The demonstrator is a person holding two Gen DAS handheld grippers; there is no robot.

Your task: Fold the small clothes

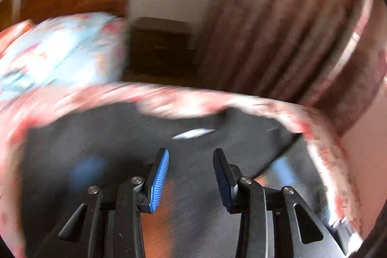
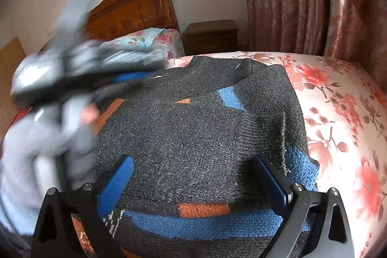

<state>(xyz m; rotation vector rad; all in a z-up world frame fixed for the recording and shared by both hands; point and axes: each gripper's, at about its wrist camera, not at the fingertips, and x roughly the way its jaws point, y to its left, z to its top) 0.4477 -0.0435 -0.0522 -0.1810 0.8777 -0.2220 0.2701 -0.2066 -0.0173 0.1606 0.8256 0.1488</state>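
Over the dark sweater, the right claw gapes wide and empty; the left claw half-open, empty.

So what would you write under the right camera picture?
Open right gripper hovering over a dark sweater on the flowery bed.

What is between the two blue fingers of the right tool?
Only the dark grey sweater shows between the right tool fingers. They stand wide apart and grip none of it. The right wrist view shows this.

We see both tongs in black with blue ribbed pads, silver screws, and a grey sleeve.
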